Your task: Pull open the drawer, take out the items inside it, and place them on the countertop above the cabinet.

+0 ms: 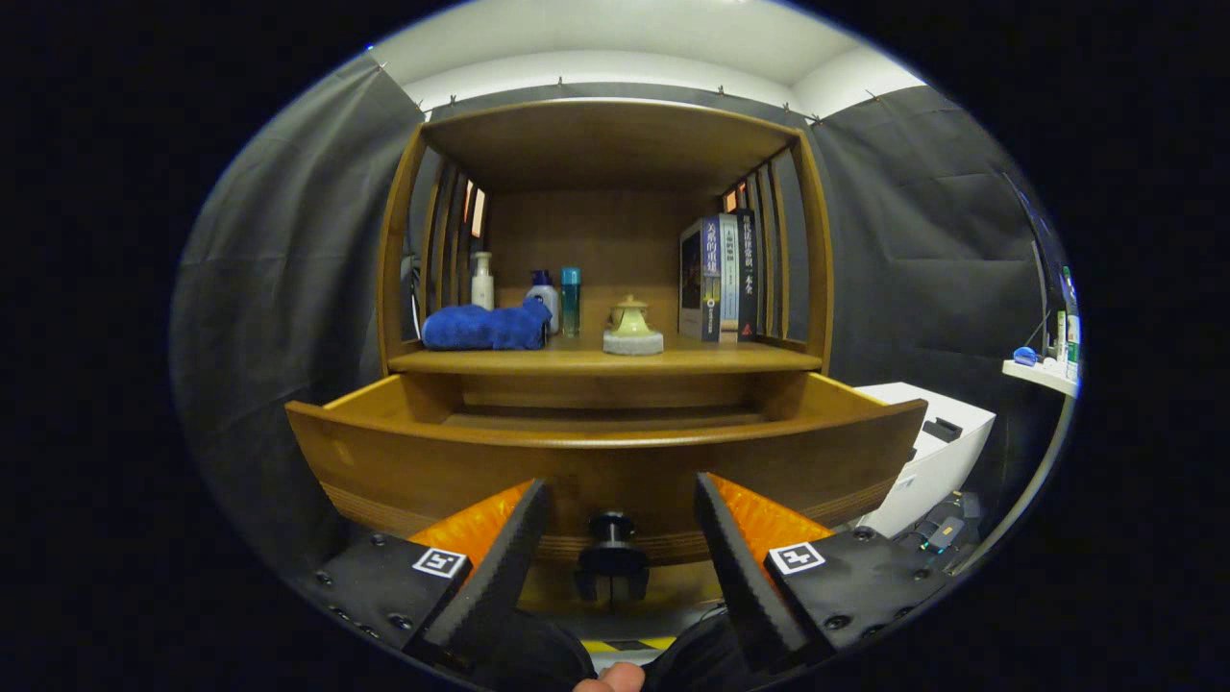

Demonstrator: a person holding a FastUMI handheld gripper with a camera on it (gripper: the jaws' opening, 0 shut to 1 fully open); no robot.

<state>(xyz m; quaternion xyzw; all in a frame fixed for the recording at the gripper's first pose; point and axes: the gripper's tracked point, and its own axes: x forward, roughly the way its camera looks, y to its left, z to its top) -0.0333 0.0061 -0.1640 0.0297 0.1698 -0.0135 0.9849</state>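
The tongs (615, 514) are spread apart, gripping nothing, at the bottom centre, the drawer (605, 461) pulled out just ahead, its knob (612, 528) between the fingers. Above it, a blue towel (485, 327) lies on the counter (596, 359).

My gripper (615, 538) shows two wedge-shaped fingers with ribbed pads, bolted onto flat plates studded with screws, each plate carrying a square black-and-white marker tag near the finger.
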